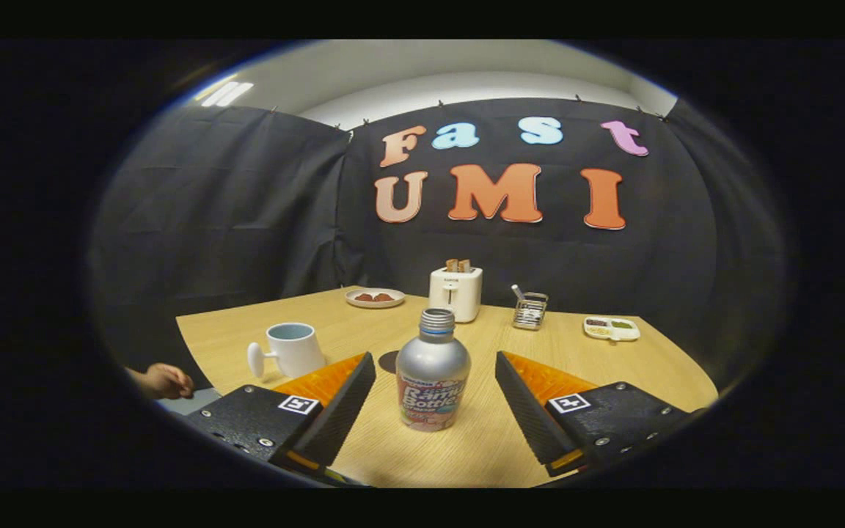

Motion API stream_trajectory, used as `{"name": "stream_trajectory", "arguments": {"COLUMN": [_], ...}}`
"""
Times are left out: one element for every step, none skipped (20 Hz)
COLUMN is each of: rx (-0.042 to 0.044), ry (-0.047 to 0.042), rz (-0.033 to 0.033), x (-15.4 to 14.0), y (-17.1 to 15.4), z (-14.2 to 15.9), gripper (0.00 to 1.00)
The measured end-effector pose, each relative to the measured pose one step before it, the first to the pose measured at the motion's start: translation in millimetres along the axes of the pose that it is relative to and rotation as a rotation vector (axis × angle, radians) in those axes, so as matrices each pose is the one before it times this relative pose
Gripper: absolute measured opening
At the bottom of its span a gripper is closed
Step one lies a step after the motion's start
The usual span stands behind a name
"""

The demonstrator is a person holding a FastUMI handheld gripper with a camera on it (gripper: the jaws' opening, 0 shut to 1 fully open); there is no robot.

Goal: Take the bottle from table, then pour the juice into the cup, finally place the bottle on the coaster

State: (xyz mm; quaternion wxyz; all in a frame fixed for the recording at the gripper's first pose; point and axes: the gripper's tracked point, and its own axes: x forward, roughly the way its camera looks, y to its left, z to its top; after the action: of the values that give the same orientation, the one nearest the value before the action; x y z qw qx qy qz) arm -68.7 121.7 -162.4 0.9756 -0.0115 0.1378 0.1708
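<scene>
From the gripper view, my gripper is spread wide, its two fingers standing well apart on either side of the aluminium juice bottle and touching nothing. The bottle stands upright on the wooden bench, between the fingers and a little ahead of their tips, its threaded neck bare (I see no cap on it, so it will spill if tipped early). Just behind the bottle, partly hidden by it and by my left finger, a dark round coaster lies flat on the bench. The white cup, its handle turned toward me, sits near the left finger, apart from the bottle. Further back are a white toaster with bread in its slots, a plate of food, a small wire rack and a divided snack tray. A person's hand rests at the bench's near-left edge.

The step in hand, as I judge it, is taking the bottle. To do it well I should ease forward until the label's mid-body sits squarely between the fingers, keep them level, then close evenly so both sides press at once. Gripping the rounded shoulder would likely let it slip; gripping too low could make the pour awkward.
</scene>
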Motion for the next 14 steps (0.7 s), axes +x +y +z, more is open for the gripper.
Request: {"name": "stream_trajectory", "arguments": {"rx": [-0.00144,-0.00284,-0.00050,0.00571,0.01138,0.01558,0.01552,0.01286,0.01110,0.01137,0.00959,0.00693,0.00233,-0.00112], "ry": [0.00783,0.00888,0.00926,0.00747,0.01067,0.00841,0.00368,0.00265,0.00261,0.00539,0.00731,0.00804,0.00860,0.00609], "rz": [0.00183,0.00082,0.00130,0.00233,0.00506,0.00254,0.00139,0.00153,-0.00449,-0.00138,-0.00195,-0.00518,-0.00169,-0.00402], "x": [3.60,3.82,4.99,2.78,5.13,2.74,2.33,3.77,2.80,2.65,2.96,2.02,1.77,1.10], "y": [0.18,0.61,0.44,1.79,2.01,1.81,0.89,1.64,-0.74,0.16,0.13,-1.53,-0.52,-0.11], "z": [-3.30,-4.05,-3.55,-4.19,-5.20,-4.92,-3.00,-2.29,-2.41,-3.97,-4.89,-4.31,-3.39,-3.88], "gripper": [0.98,0.98,0.98,0.98,0.98,0.98,0.98,0.98,0.98,0.98,0.98,0.97,0.98,0.97]}}
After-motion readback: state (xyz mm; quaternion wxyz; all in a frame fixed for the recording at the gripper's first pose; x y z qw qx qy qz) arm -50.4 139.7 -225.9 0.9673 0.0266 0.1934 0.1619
